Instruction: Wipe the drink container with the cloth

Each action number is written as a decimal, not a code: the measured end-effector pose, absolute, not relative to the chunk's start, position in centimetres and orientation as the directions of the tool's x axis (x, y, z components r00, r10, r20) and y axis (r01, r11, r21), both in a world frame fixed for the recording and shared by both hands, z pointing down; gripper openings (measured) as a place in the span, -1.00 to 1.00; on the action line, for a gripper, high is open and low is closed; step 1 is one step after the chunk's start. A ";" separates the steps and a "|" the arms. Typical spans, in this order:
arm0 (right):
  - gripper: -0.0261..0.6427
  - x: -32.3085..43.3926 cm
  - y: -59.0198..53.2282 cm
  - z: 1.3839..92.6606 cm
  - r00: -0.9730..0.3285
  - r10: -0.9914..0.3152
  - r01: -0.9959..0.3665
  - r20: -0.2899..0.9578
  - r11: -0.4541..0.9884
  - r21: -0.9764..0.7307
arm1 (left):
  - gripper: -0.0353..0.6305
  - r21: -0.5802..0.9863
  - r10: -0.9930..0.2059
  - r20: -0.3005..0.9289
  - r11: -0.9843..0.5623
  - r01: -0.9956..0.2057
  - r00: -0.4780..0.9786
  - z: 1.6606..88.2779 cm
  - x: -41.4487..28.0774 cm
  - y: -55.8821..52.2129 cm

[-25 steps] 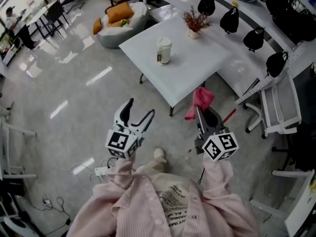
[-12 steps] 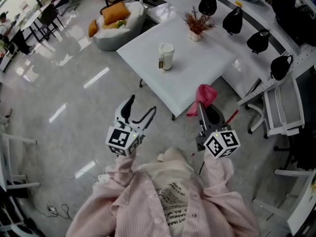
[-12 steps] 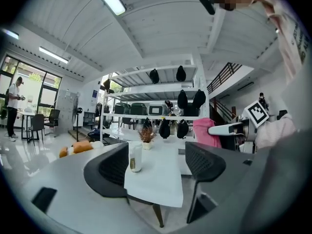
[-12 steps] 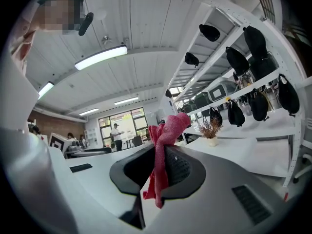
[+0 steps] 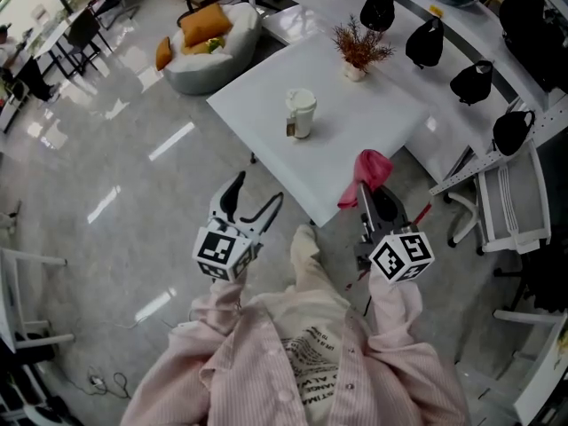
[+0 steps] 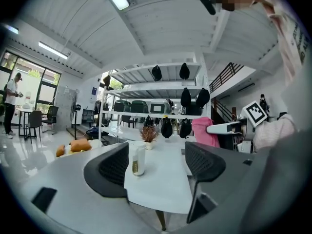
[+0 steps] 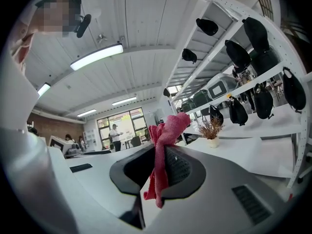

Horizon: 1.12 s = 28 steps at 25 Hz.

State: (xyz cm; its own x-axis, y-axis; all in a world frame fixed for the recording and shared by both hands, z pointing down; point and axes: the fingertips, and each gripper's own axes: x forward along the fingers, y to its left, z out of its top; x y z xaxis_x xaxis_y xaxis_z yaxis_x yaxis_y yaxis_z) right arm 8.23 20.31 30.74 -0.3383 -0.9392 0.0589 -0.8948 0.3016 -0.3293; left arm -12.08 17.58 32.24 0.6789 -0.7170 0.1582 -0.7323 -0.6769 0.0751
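The fingers (image 7: 179,167) of the right gripper (image 5: 373,195) are closed on a pink cloth (image 7: 165,133), which bunches above them and hangs in a strip below. The fingers (image 6: 113,168) of the left gripper (image 6: 157,164) stand wide apart with nothing between them. The drink container (image 6: 139,160) shows through the gap, well beyond the tips. Both grippers are held in the air over the grey floor (image 5: 133,176), near the closest corner of a white table (image 5: 364,127). In the head view, the cloth shows against that table's edge. The drink container stands upright near the middle of the table, a pale cup with a lid and a dark label low on its side. A small potted plant (image 5: 358,50) sits farther back on the same table. Beyond the table's far left corner lies a grey beanbag (image 5: 222,56) with orange cushions.
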 end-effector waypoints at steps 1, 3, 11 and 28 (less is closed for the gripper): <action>-0.79 8.3 19.4 30.9 -0.338 -0.939 -0.895 0.061 0.301 -0.330 | 0.12 0.076 -0.716 0.161 -0.678 -0.731 0.680 32.4 -12.0 16.7; -0.79 8.5 17.7 31.1 -0.339 -0.938 -0.896 0.069 0.299 -0.329 | 0.12 0.079 -0.713 0.168 -0.678 -0.730 0.681 32.6 -11.7 15.0; -0.79 9.2 10.4 31.7 -0.358 -0.928 -0.896 0.107 0.309 -0.319 | 0.12 0.099 -0.700 0.217 -0.678 -0.729 0.680 34.4 -10.0 8.2; -0.79 10.4 -1.3 34.2 -0.415 -0.894 -0.884 0.172 0.351 -0.309 | 0.18 0.129 -0.637 0.345 -0.696 -0.707 0.690 39.8 -5.8 -1.6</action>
State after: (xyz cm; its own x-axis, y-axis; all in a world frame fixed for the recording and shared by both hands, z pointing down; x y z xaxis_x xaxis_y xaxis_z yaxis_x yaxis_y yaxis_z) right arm 10.38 -1.30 34.15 -0.4147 -0.8936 0.1720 -0.8839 0.3506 -0.3095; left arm -5.76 -1.60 39.81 0.6896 -0.6368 0.3448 -0.7068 -0.6956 0.1288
